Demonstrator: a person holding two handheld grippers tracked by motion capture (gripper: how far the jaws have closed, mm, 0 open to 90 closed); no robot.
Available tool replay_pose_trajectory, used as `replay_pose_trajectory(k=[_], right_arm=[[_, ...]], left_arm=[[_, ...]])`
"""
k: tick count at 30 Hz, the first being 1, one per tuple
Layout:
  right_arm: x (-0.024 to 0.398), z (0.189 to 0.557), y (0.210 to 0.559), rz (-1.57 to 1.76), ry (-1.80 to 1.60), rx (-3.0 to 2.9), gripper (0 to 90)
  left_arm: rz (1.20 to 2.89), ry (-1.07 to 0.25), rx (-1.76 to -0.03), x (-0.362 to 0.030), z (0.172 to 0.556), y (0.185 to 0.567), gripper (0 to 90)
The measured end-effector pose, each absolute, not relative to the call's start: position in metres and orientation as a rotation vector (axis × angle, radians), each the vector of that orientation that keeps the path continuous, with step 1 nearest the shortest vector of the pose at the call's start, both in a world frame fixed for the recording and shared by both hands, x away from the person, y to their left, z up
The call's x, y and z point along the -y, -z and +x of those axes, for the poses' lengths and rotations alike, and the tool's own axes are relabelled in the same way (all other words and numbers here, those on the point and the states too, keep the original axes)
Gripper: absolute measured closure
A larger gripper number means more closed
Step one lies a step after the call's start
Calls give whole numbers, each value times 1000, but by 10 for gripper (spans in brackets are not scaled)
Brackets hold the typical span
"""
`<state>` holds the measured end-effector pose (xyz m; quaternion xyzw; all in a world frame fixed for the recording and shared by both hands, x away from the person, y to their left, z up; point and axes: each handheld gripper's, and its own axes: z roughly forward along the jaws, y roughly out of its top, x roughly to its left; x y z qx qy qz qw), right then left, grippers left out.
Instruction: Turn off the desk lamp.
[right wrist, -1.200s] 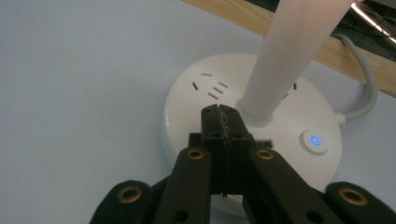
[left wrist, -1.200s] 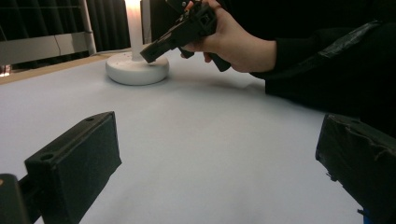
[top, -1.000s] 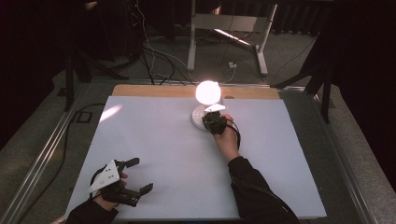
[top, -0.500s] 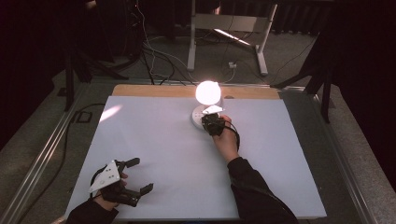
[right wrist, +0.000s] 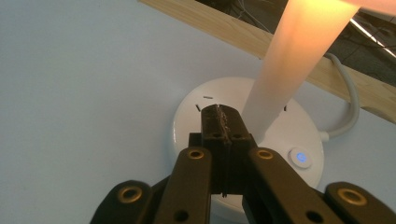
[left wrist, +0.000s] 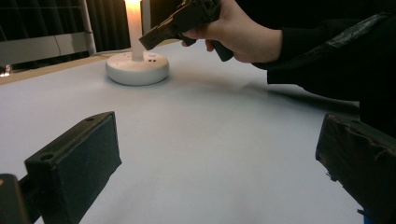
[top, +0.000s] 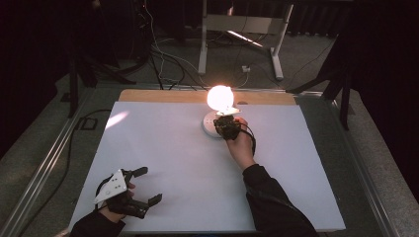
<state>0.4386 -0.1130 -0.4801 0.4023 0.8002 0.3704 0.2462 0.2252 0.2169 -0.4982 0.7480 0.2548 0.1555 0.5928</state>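
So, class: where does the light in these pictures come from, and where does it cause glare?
High view: the lit lamp blows out white in a dark room. Right gripper view: its stem glows orange above the shut right gripper. Left gripper view: the near black jaws look soft.

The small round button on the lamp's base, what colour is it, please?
Blue, glowing on the white lamp base; the button shows best in the right gripper view.

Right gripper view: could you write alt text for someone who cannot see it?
The right gripper, its black jaws pressed shut with nothing between them, points down at the round white base of a lit table lamp, beside its glowing stem. A small blue-lit button shows on the base, which stands on a white tabletop.
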Motion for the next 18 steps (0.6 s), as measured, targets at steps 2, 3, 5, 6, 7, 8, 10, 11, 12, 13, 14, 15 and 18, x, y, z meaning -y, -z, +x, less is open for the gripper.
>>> replay_pose_trajectory(k=[2, 3, 5, 6, 7, 8, 10, 11, 12, 13, 14, 15, 18], right_arm=[[112, 439, 481, 1098, -1009, -2185, 900], [112, 440, 482, 1100, -1006, -2189, 900], [111, 440, 483, 1102, -1000, -2191, 900], [111, 441, 485, 1107, -998, -2191, 900], [111, 441, 486, 1111, -995, -2192, 900], [111, 442, 487, 1112, -990, -2194, 900], [112, 442, 490, 1116, -983, -2199, 900], [112, 442, 491, 1121, -983, -2197, 900], [112, 443, 492, 1121, -983, -2200, 900], [112, 443, 492, 1121, -979, -2201, 900], [112, 442, 493, 1118, -976, -2203, 900], [112, 443, 493, 1117, -976, -2203, 900], [112, 443, 496, 1122, -972, -2206, 900]], left_arm=[[1740, -361, -592, -217, 225, 498, 5], [1741, -362, -591, -217, 225, 498, 5], [1740, -361, -592, -217, 225, 498, 5], [1740, -361, -593, -217, 225, 498, 5], [1741, -361, -592, -217, 225, 498, 5], [1741, -362, -592, -217, 225, 498, 5], [1741, -361, -592, -217, 225, 498, 5], [1741, -361, -592, -217, 225, 498, 5], [1741, -360, -592, -217, 225, 498, 5], [1742, -361, -592, -217, 225, 498, 5], [1742, -362, -591, -217, 225, 498, 5], [1741, -361, -591, -217, 225, 498, 5], [1741, -361, -592, -217, 225, 498, 5]])
